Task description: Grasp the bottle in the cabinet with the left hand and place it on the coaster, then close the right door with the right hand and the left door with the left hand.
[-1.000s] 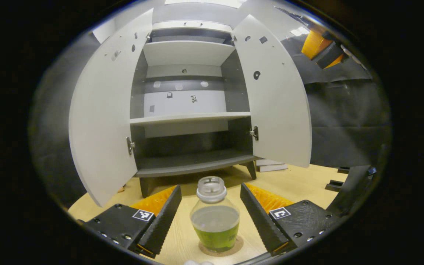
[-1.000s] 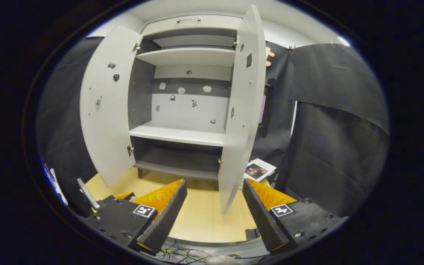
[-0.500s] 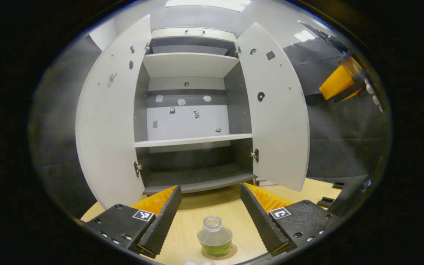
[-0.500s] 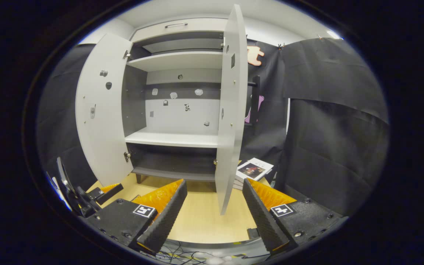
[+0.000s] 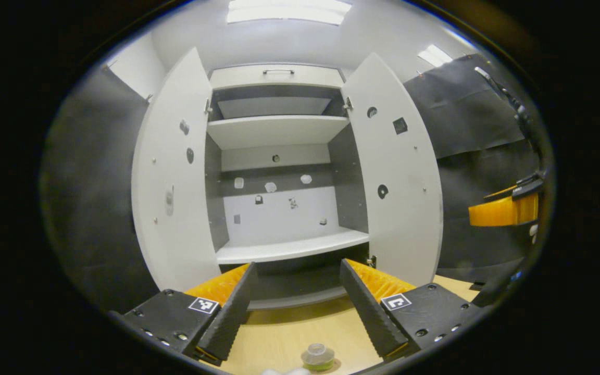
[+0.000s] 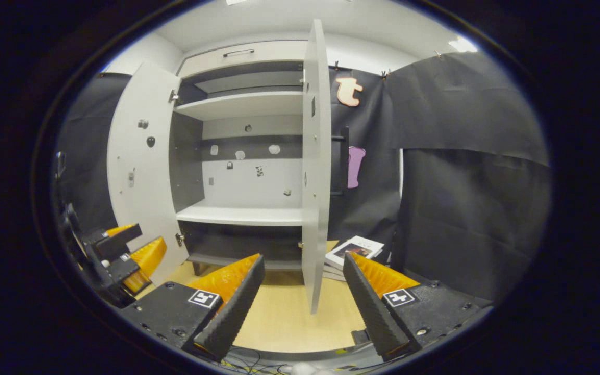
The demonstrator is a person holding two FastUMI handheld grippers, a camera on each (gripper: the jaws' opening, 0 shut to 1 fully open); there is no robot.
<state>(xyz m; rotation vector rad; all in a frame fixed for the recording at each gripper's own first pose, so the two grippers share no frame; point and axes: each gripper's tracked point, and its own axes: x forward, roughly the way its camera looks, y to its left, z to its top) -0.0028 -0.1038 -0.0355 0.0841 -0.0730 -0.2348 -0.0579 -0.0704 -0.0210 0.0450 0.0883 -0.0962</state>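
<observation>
- Two tall white doors, the left door (image 5: 172,182) and the right door (image 5: 399,177), stand open on my grey cabinet (image 5: 279,156).
- My left hand-held gripper (image 5: 296,307) is spread wide and holds nothing.
- Below it, the small clear bottle with green liquid (image 5: 317,357) stands on the round brown coaster (image 5: 327,366) on the pale wooden bench (image 5: 289,333).
- My right hand-held gripper (image 6: 302,302) is also spread and empty, facing the right door's (image 6: 314,166) edge.
- A stack of booklets (image 6: 353,249) lies beside the cabinet.
</observation>
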